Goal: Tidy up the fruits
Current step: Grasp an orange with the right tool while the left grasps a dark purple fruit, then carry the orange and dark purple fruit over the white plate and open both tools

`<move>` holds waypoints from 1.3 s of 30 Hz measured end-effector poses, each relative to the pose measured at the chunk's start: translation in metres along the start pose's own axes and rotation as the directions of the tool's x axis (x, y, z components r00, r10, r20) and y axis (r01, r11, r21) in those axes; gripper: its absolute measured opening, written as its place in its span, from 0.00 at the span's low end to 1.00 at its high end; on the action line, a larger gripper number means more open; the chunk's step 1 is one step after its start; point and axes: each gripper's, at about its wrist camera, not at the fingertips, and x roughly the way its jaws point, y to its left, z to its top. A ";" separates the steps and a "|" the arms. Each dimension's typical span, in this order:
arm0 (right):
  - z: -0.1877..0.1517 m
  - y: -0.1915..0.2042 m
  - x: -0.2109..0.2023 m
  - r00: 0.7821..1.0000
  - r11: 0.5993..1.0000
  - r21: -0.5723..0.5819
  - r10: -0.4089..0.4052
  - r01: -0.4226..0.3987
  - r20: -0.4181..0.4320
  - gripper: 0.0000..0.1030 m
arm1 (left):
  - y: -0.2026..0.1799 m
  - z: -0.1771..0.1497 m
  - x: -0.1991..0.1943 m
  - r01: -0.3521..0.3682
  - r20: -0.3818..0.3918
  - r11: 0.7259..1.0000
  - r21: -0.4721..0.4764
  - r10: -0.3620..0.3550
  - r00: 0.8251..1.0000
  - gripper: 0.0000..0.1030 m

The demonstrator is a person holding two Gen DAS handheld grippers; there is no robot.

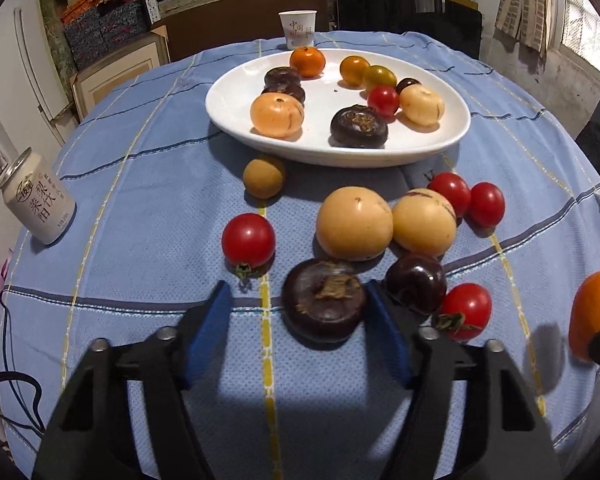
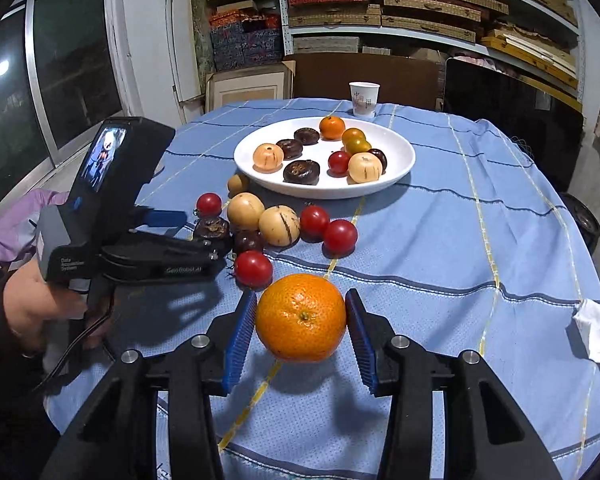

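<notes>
On the left edge of the blue checked table [image 1: 140,200] we see a pale can [image 1: 40,198], and nearer the middle a lone red tomato [image 1: 248,239] with a small tan fruit [image 1: 263,178] behind it, close under the rim of the white plate [image 1: 236,92]. The plate sits toward the far edge, in front of a paper cup [image 1: 297,29], and carries dark, peach, orange and red fruits. Our left gripper [image 1: 298,300] is tipped down at the near side of the table, half open, with a dark chestnut [image 1: 324,300] between its blue pads [image 1: 214,320]; the chestnut lies on the cloth against the right pad, while a clear gap separates it from the left pad, so nothing is gripped. Just beyond it lie two pale round fruits [image 1: 354,224], side by side and touching, a dark purple fruit [image 1: 416,284] just right of the right pad, and three more tomatoes [image 1: 466,312] scattered to the right. In the right wrist view a hand [image 2: 32,312] holds the left gripper low over this cluster. Our right gripper [image 2: 300,320] is closed on an orange [image 2: 300,316], both blue pads pressing its sides, and the orange hangs above the cloth near the table's near edge, casting a shadow below. Farther right, near the right edge, lies a crumpled white tissue [image 2: 596,332].
</notes>
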 end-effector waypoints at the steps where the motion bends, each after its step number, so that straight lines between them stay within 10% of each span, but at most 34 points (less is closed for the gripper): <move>1: 0.000 -0.001 0.001 1.000 1.000 0.005 0.004 -0.004 -0.001 0.45 | -0.001 0.000 -0.001 0.014 -0.001 1.000 0.002 -0.014 1.000 0.40; 22: 0.033 -0.026 -0.026 0.993 0.999 0.012 -0.051 0.050 0.103 0.45 | 0.020 0.017 -0.119 0.121 0.195 0.993 -0.005 -0.118 0.974 0.39; 39: 0.172 -0.034 0.045 0.980 0.982 -0.140 -0.104 0.129 0.171 0.45 | 0.027 0.159 -0.029 0.089 0.143 0.990 -0.105 -0.074 0.987 0.39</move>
